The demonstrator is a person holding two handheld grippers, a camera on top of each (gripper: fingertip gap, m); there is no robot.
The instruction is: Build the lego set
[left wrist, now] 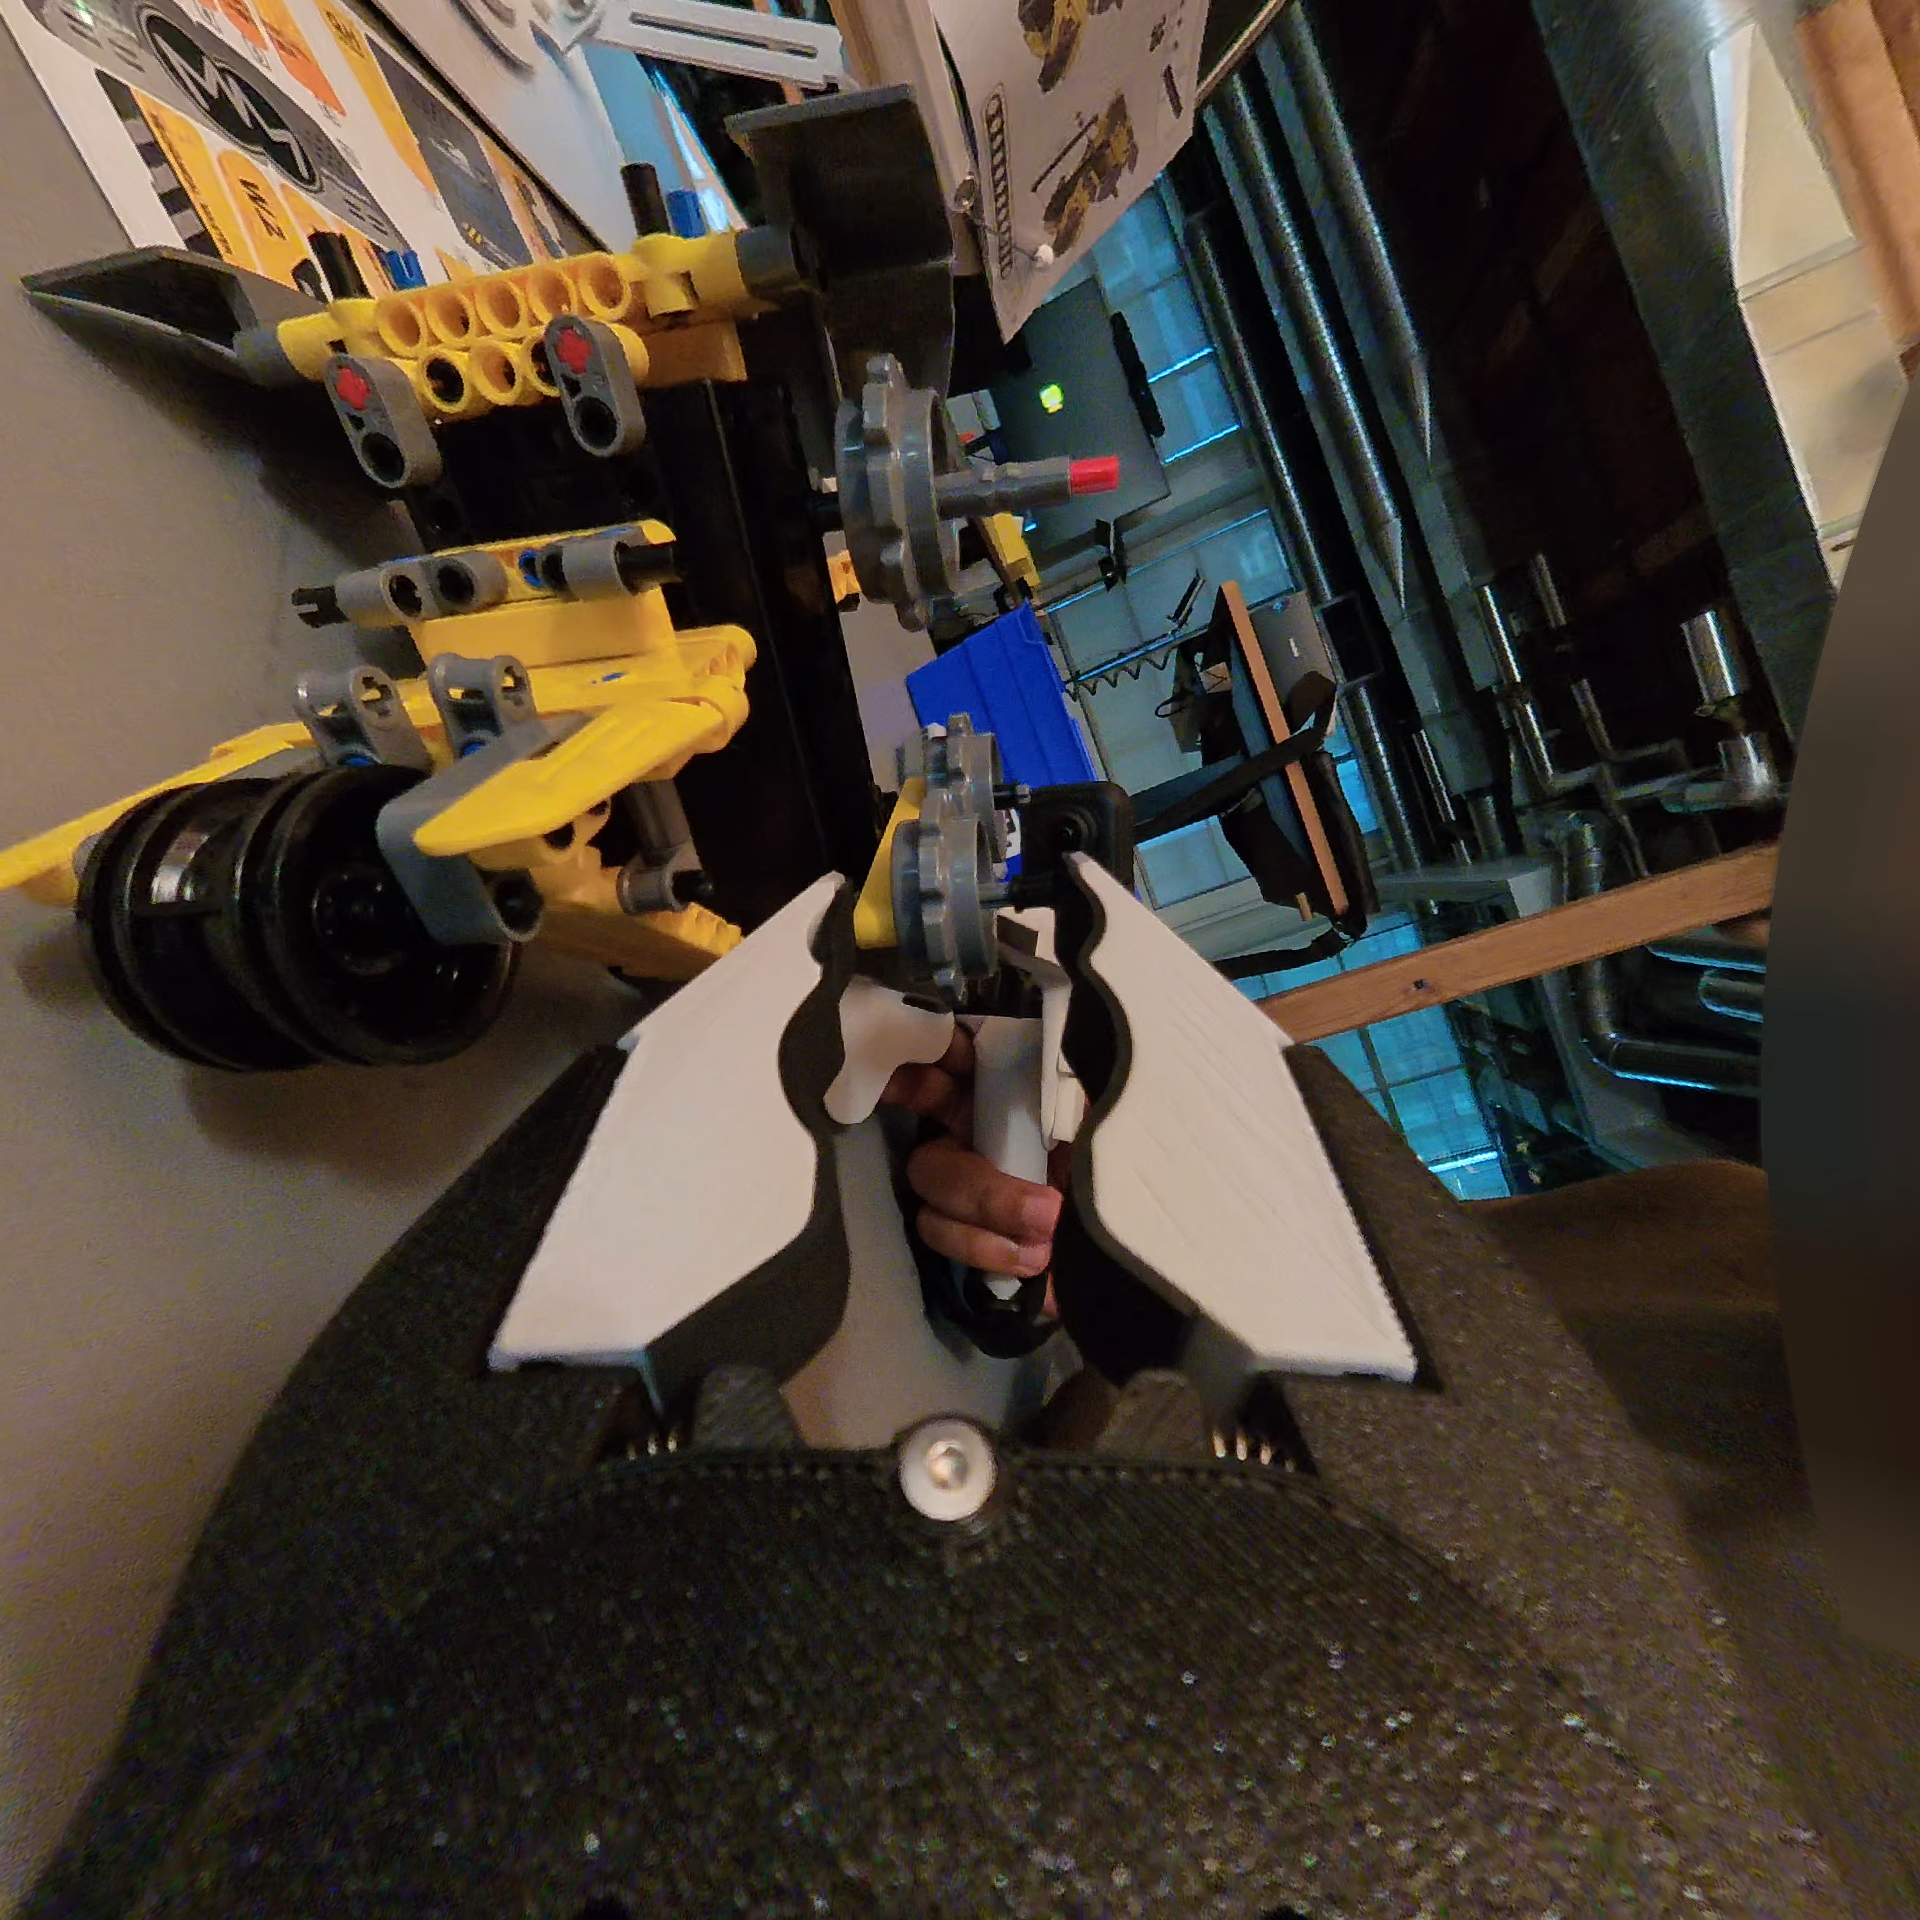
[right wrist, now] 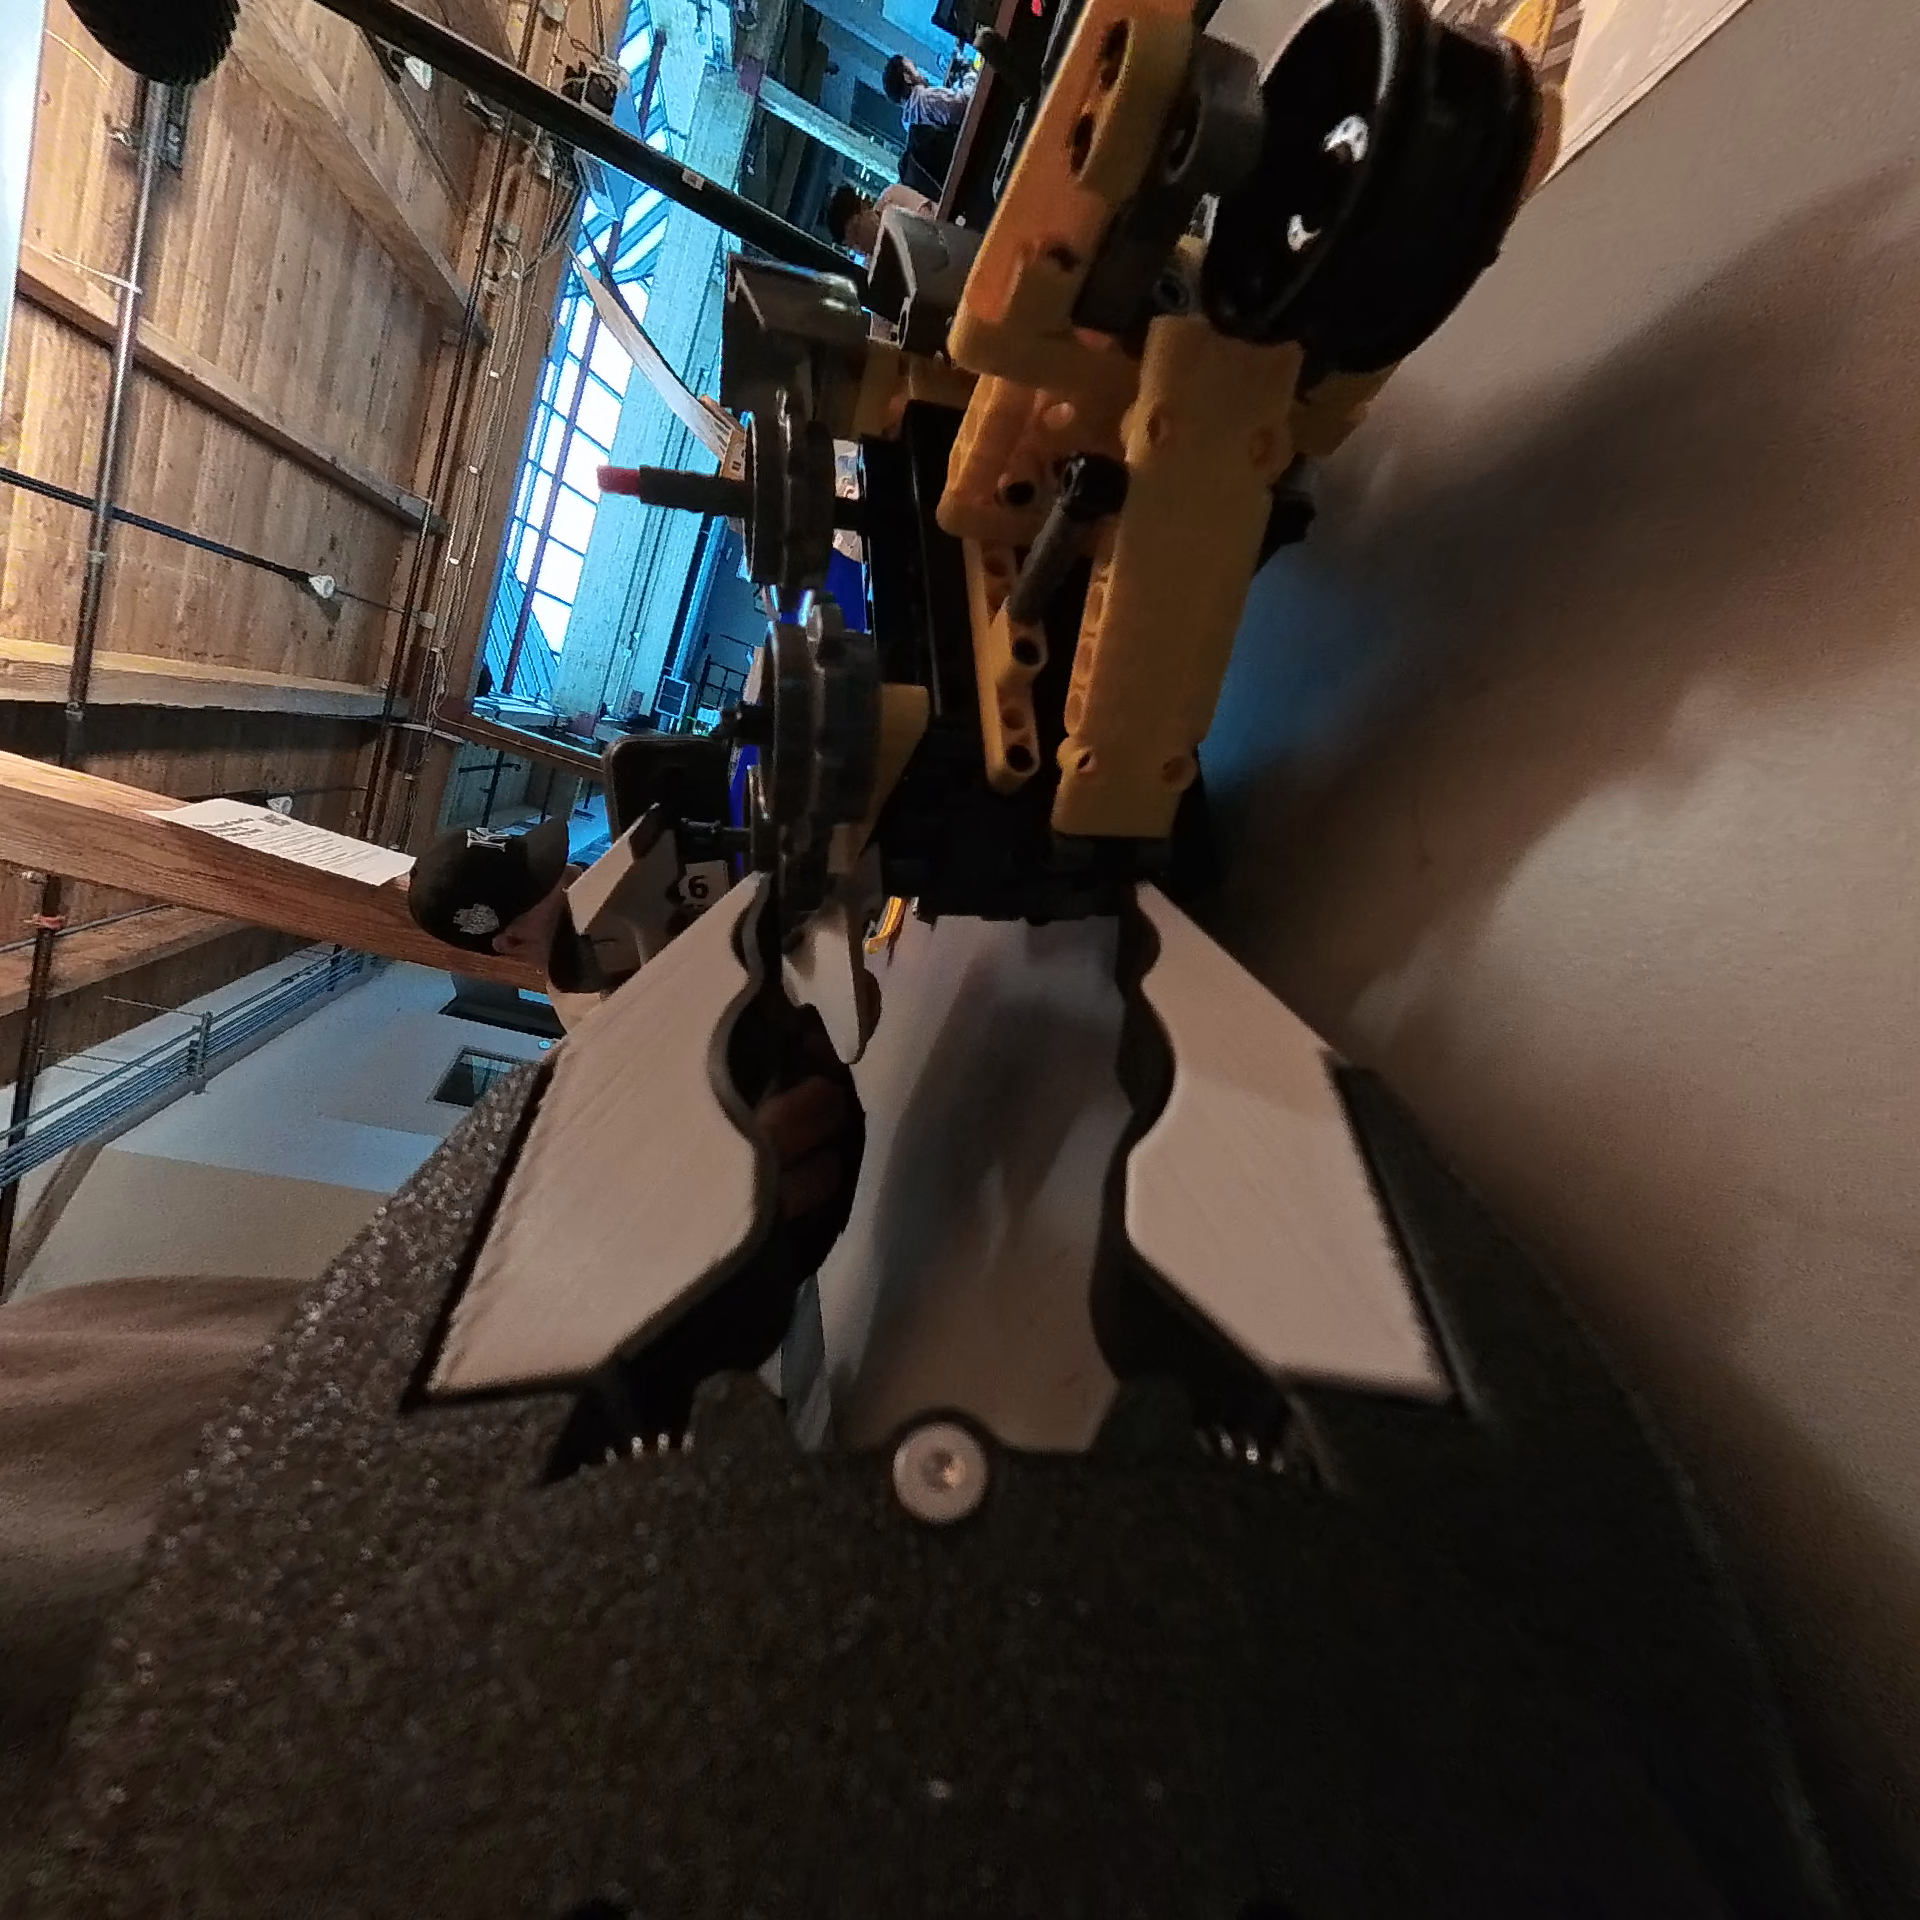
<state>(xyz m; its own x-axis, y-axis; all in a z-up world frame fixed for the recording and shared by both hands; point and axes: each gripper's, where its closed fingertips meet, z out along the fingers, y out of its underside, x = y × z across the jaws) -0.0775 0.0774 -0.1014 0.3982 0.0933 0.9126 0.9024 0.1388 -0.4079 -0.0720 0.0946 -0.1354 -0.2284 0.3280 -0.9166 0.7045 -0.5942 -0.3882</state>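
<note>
We've got both claws spread wide at the yellow toy model (left wrist: 582, 665) lying on the grey bench (left wrist: 156, 1195). Left claw (left wrist: 951, 894) sits around a grey gear (left wrist: 940, 883) without pinching it. Right claw (right wrist: 951, 899) is empty, just beside the model's black base (right wrist: 997, 852). A blue bin (left wrist: 997, 686) sits behind; can't see inside.

My left gripper (left wrist: 951, 894): white ribbed fingers (left wrist: 686, 1132), black wavy pads, speckled black body, silver centre screw (left wrist: 945, 1470). Right gripper (right wrist: 945, 904) identical; brown sleeve (right wrist: 94, 1455).
</note>
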